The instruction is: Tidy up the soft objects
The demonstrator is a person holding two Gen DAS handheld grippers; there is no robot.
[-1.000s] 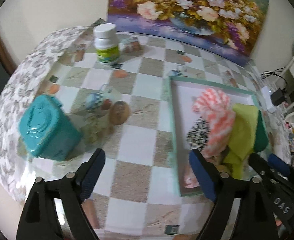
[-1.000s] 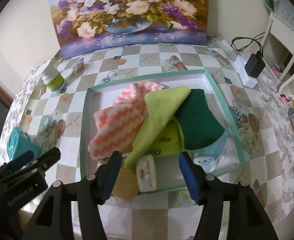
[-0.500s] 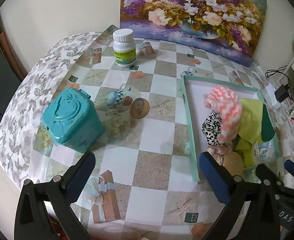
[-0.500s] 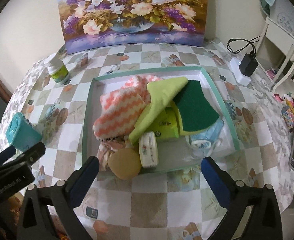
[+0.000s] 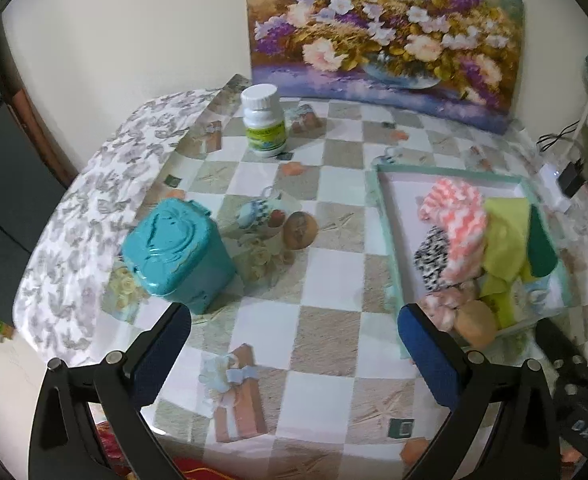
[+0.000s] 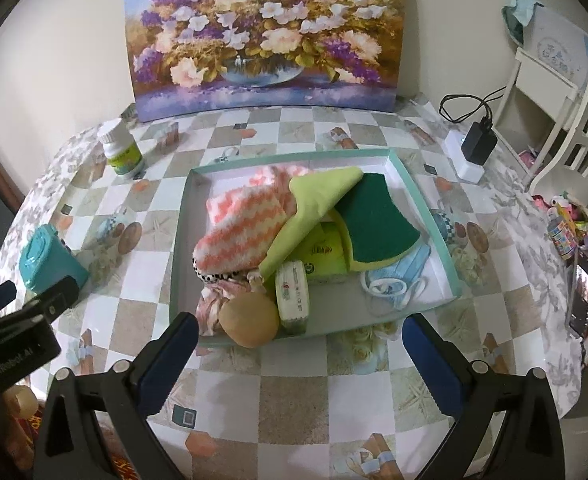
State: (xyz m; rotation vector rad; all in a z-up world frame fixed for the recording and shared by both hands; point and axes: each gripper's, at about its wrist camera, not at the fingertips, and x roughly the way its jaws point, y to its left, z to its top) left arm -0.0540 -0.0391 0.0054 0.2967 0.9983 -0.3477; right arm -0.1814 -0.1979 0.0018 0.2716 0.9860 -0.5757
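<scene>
A teal-rimmed tray (image 6: 433, 210) (image 5: 385, 240) holds a pile of soft things: an orange-and-white zigzag cloth (image 6: 242, 236) (image 5: 459, 220), a lime cloth (image 6: 313, 208) (image 5: 505, 236), a green sponge (image 6: 377, 220), a blue face mask (image 6: 397, 280), a tan round sponge (image 6: 250, 318) (image 5: 475, 322), a tissue pack (image 6: 292, 296) and a spotted cloth (image 5: 429, 258). My left gripper (image 5: 294, 344) is open and empty, above the table's front, left of the tray. My right gripper (image 6: 299, 354) is open and empty, just in front of the tray.
A teal lidded box (image 5: 176, 254) (image 6: 48, 260) stands on the checked tablecloth at the left. A white pill bottle (image 5: 264, 124) (image 6: 122, 152) stands at the back. A flower painting (image 6: 262, 36) leans on the wall. A charger (image 6: 477, 146) and white chairs (image 6: 561, 120) are at right.
Both grippers have pulled back and up from the tray. Both have opened wider. The soft things lie in the tray as before.
</scene>
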